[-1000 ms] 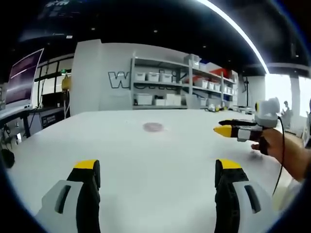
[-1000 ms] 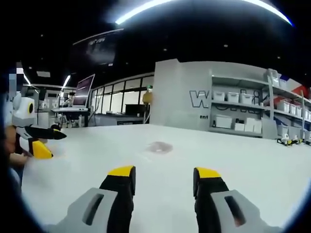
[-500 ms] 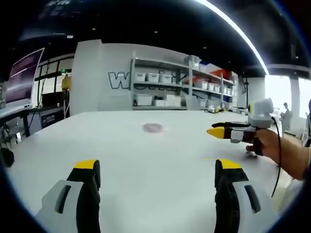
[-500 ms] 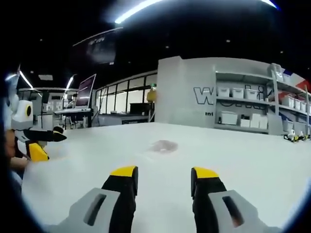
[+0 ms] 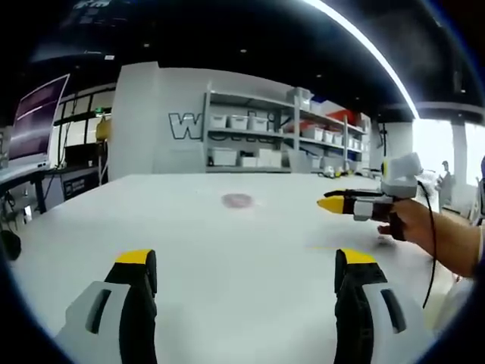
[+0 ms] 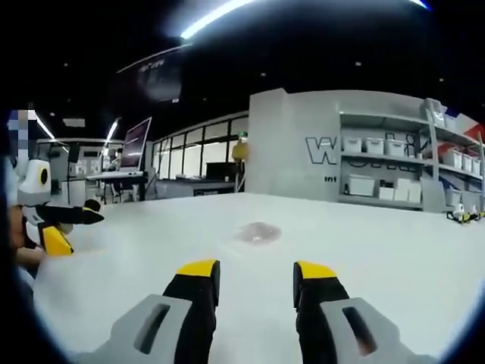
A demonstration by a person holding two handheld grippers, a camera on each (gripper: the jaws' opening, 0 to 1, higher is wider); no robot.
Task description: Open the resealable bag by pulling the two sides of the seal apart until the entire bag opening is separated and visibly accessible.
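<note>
Nearest in the left gripper view, the left claw [image 5: 244, 265] hovers over the white worktop [image 5: 227, 250] with its yellow-tipped jaws spread wide and nothing between them. In the right gripper view the right claw [image 6: 256, 273] is parted too, more narrowly, and equally empty. Further out the resealable bag [image 5: 238, 199] lies flat on the worktop, a small clear patch well apart from both claws; it also appears ahead of the right claw [image 6: 259, 232]. At the far side, grey shelves [image 5: 280, 136] hold white bins against a wall.
</note>
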